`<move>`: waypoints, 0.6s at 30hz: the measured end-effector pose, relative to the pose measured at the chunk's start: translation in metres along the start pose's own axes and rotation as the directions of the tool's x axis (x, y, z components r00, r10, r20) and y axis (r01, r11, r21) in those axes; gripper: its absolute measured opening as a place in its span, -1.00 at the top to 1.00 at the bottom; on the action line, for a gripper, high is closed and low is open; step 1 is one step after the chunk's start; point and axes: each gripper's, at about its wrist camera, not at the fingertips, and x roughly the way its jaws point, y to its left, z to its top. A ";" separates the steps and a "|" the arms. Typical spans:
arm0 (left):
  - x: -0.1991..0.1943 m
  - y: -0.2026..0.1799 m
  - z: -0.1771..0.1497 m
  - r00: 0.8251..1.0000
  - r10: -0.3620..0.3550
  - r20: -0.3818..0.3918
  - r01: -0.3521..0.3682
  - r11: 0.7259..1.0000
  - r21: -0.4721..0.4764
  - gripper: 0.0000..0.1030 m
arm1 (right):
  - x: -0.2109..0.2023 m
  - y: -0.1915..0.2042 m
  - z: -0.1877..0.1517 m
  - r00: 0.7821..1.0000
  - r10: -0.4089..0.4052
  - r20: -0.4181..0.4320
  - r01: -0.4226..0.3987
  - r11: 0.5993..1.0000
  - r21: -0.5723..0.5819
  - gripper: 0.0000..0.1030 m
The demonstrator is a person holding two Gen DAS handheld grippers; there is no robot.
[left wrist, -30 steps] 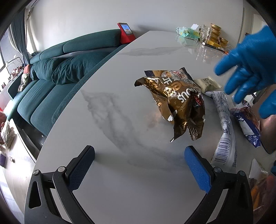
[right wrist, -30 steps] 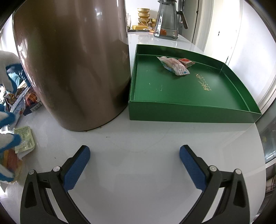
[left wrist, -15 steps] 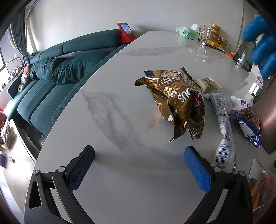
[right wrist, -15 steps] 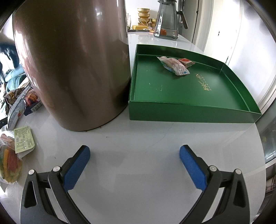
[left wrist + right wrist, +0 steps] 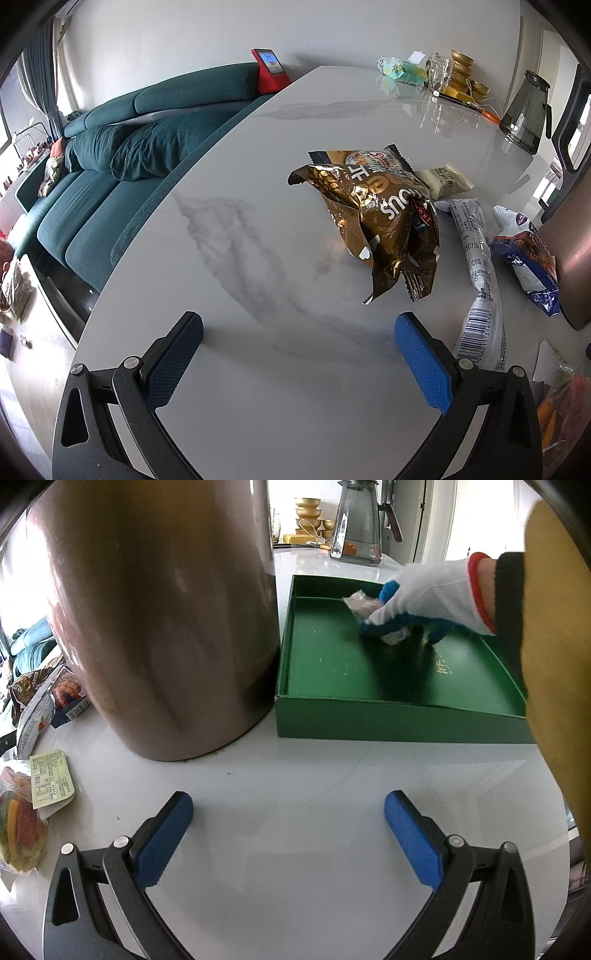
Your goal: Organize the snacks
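White marble table: gold snack bag centre-right, far of left gripper (jaws apart, empty). Right gripper likewise apart; gloved hand clutches wrapper, probably snack, in green tray.

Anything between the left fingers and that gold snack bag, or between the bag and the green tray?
Nothing visible lies between the left gripper and the gold snack bag; only bare table. Toward the green tray, the tall brown container stands between, and a gloved hand is inside the tray.
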 end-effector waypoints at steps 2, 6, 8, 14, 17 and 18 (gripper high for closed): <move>0.000 0.000 0.000 1.000 0.000 0.000 0.000 1.000 0.000 -0.99 | 0.000 0.000 0.000 1.000 0.000 0.000 0.000 1.000 0.000 -1.00; 0.000 0.000 0.000 1.000 0.000 0.000 0.000 1.000 0.000 -0.99 | 0.001 0.000 0.001 1.000 0.000 0.000 0.000 1.000 0.000 -1.00; 0.000 0.000 0.000 1.000 0.000 0.000 0.000 1.000 0.000 -0.99 | 0.001 0.000 0.001 1.000 0.000 0.000 0.000 1.000 0.000 -1.00; 0.000 0.000 0.000 1.000 0.000 0.000 0.000 1.000 0.000 -0.99 | 0.001 0.000 0.001 1.000 0.000 0.000 0.000 1.000 0.000 -1.00; 0.000 0.000 0.000 1.000 0.000 0.000 0.000 1.000 0.000 -0.99 | 0.002 0.000 0.002 1.000 0.000 0.000 0.000 1.000 0.000 -1.00; 0.000 0.000 0.000 1.000 0.000 0.000 0.000 1.000 0.000 -0.99 | 0.002 0.000 0.002 1.000 0.000 0.000 0.000 1.000 0.000 -1.00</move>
